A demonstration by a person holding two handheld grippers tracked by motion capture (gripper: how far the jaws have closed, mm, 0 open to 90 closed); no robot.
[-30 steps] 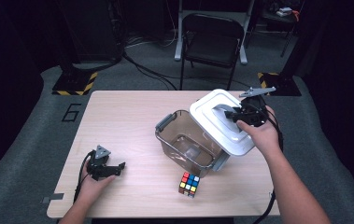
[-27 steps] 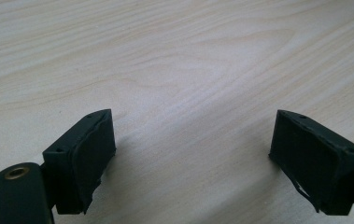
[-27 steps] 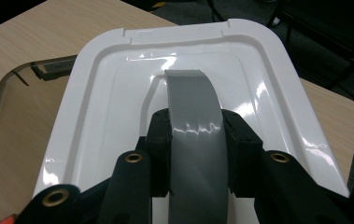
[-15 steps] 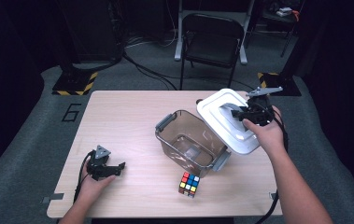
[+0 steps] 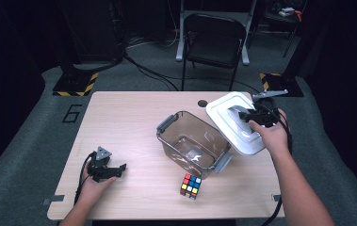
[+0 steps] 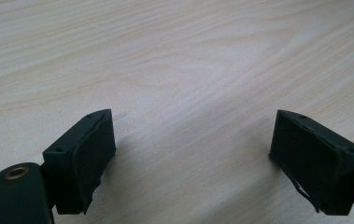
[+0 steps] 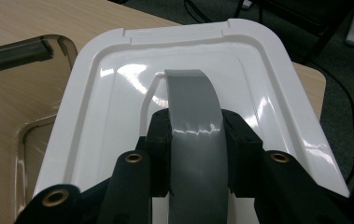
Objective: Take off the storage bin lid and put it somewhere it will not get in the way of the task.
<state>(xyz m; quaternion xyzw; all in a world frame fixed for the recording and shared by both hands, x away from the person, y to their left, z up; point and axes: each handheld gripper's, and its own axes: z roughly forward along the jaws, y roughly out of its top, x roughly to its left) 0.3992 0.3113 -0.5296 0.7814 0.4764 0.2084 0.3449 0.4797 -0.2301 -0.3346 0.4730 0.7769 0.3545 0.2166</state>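
Observation:
A white lid with a grey handle hangs tilted at the table's right side, beside the clear plastic box. My right gripper is shut on that grey handle, and the right gripper view has both jaws pressed against the handle's sides. The box stands uncovered with latches at two ends. A Rubik's cube lies in front of the box. My left gripper rests on the table at front left, open, with bare wood between its fingers.
The wooden table has a small dark hole near its far edge. A folding chair stands behind the table, and cables run over the grey floor. Yellow-black floor plates sit at the back left and right.
My right gripper has carried the white lid to the right and a little down, off the box's top, which now stands uncovered. The left gripper has stayed in place.

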